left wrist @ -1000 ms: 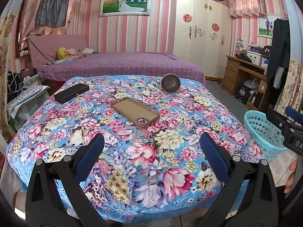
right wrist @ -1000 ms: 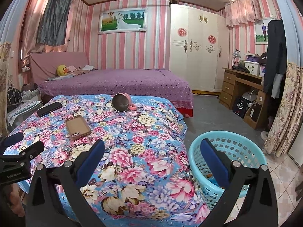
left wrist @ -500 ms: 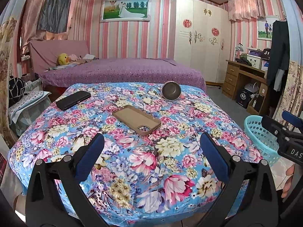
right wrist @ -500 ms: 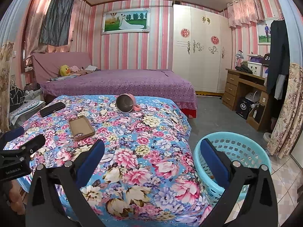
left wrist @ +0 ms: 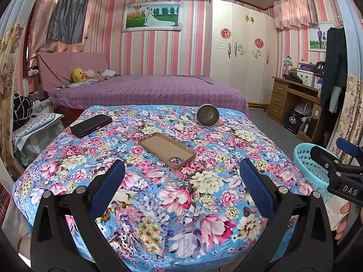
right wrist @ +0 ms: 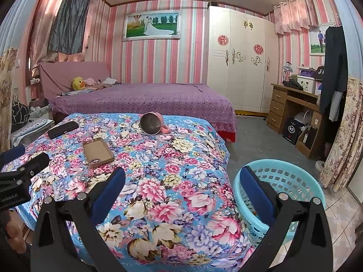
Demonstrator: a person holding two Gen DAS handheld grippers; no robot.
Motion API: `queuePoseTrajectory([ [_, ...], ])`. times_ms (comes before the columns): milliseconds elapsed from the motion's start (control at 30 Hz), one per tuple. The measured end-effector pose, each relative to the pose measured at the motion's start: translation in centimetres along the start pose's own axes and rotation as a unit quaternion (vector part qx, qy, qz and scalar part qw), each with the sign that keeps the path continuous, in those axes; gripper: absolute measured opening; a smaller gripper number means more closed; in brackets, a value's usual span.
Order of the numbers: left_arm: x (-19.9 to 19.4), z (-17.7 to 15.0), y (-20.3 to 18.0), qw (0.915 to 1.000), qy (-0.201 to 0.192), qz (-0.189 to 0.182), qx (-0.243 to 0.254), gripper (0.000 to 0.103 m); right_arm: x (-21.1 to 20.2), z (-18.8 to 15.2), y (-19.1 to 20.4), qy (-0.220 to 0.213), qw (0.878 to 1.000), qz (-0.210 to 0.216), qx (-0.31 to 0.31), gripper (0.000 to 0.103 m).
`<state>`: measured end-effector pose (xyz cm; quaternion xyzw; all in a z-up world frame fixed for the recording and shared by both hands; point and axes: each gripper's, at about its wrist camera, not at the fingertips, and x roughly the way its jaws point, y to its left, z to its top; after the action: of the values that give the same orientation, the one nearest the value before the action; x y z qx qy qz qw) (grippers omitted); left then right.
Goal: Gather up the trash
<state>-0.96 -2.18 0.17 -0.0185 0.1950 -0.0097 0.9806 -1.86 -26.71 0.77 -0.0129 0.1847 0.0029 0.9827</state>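
A table under a floral cloth [left wrist: 181, 199] [right wrist: 172, 181] carries a brown phone case [left wrist: 166, 149] [right wrist: 97, 151], a black phone [left wrist: 90, 125] [right wrist: 63, 129] and a pink mug [left wrist: 208, 115] [right wrist: 151, 123] lying on its side. A turquoise basket [right wrist: 292, 181] [left wrist: 306, 161] stands on the floor to the table's right. My left gripper [left wrist: 181, 183] hovers open over the table's near edge, empty. My right gripper [right wrist: 181, 185] is open and empty, its fingers spanning the table's right corner and the basket's near rim.
A purple bed [left wrist: 147, 90] lies behind the table. A white wardrobe [left wrist: 240, 56] and a wooden desk [right wrist: 295, 104] stand at the right. A floral curtain [right wrist: 344, 136] hangs by the basket. A hand [left wrist: 343, 217] holds the other gripper.
Both grippers have drawn back and risen a little, so the table looks smaller and more ceiling shows. The jaws stay open and nothing on the table has moved.
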Motion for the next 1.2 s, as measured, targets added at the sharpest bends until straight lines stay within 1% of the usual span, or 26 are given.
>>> queuePoseTrajectory([
  [300, -0.27, 0.14, 0.17, 0.9999, -0.007, 0.008, 0.003, 0.098, 0.05, 0.01, 0.13, -0.001, 1.0, 0.0, 0.0, 0.099],
  [1200, -0.42, 0.24, 0.53, 0.9999, -0.01, 0.009, 0.002, 0.098, 0.16, 0.2, -0.21, -0.007, 1.0, -0.002, -0.001, 0.099],
])
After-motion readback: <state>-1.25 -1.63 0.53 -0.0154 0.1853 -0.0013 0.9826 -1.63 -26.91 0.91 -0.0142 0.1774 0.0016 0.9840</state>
